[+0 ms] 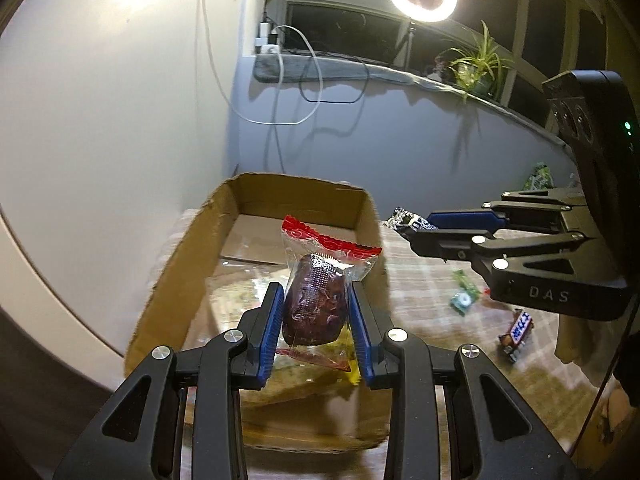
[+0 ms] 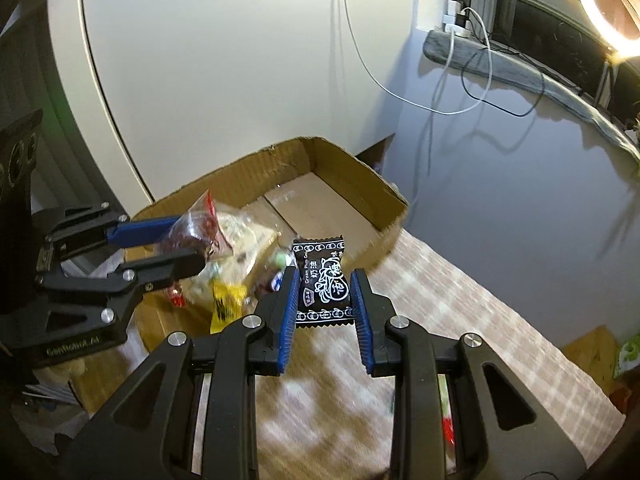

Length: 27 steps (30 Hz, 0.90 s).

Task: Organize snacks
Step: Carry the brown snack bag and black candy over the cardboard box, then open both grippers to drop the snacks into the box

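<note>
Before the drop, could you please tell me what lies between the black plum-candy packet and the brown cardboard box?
Nothing: in the right wrist view, the black packet hangs before the box, over bare tablecloth.

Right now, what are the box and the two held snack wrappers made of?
Box: brown corrugated cardboard, matte, torn edges. Date packet in the left gripper: clear glossy plastic film, red crimped top. Black candy packet in the right gripper: printed plastic film, probably; serrated ends.

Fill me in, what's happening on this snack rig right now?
A person holds a gripper in each hand. The left gripper is shut on a clear-wrapped dark snack above the cardboard box. The right gripper is shut on a black candy packet near the box's edge. A few snacks already lie inside; others remain on the table.
</note>
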Each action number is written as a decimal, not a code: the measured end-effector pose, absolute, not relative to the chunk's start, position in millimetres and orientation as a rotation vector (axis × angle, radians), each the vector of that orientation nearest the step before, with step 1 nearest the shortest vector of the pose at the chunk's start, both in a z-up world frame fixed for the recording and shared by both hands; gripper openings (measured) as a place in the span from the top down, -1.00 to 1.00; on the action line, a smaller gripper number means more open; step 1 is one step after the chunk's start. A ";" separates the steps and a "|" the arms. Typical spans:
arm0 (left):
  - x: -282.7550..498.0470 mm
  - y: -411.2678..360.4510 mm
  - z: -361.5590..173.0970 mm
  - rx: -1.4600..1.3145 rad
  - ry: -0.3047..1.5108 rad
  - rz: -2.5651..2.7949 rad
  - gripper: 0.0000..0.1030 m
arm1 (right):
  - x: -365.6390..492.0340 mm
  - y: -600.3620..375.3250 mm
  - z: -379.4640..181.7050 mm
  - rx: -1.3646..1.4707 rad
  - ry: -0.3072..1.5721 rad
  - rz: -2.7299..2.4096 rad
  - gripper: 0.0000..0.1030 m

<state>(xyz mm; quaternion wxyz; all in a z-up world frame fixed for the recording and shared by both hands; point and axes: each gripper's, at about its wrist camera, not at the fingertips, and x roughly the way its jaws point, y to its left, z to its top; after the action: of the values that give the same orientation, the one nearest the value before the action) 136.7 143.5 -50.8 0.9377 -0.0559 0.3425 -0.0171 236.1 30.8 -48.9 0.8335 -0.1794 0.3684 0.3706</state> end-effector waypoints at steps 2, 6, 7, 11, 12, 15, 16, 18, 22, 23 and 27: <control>136.6 147.2 -51.2 -0.116 0.699 -0.025 0.40 | 241.8 39.9 -50.7 -0.378 0.783 0.797 0.47; 136.9 157.2 -54.1 -0.124 0.702 0.002 0.40 | 251.8 54.0 -54.8 -0.382 0.793 0.808 0.47; 137.0 159.4 -55.3 -0.127 0.703 0.006 0.40 | 254.8 58.6 -56.5 -0.383 0.797 0.811 0.47; 140.3 166.0 -60.3 -0.137 0.713 0.014 0.40 | 262.3 68.7 -60.7 -0.366 0.814 0.821 0.47; 140.2 166.6 -61.6 -0.137 0.715 0.014 0.40 | 265.0 71.4 -62.7 -0.359 0.822 0.822 0.47; 140.8 168.2 -63.1 -0.139 0.717 0.016 0.39 | 270.1 76.1 -66.6 -0.348 0.835 0.823 0.47; 140.9 168.9 -63.3 -0.139 0.717 0.018 0.39 | 272.1 77.9 -68.0 -0.342 0.840 0.825 0.47; 141.1 170.3 -63.7 -0.142 0.718 0.018 0.39 | 274.2 80.3 -69.3 -0.333 0.849 0.831 0.47; 142.2 171.8 -63.9 -0.144 0.720 0.020 0.36 | 275.0 84.1 -70.0 -0.331 0.852 0.834 0.47; 141.5 173.0 -64.2 -0.146 0.722 0.019 0.32 | 274.8 84.9 -70.0 -0.333 0.852 0.834 0.47; 141.4 172.9 -65.1 -0.145 0.726 0.015 0.30 | 273.5 86.7 -69.5 -0.341 0.848 0.836 0.47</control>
<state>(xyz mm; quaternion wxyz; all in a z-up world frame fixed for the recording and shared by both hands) 141.4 172.9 -65.1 0.9322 -0.0706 0.3550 0.0072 273.5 86.7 -69.5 0.8142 -0.1596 0.3976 0.3919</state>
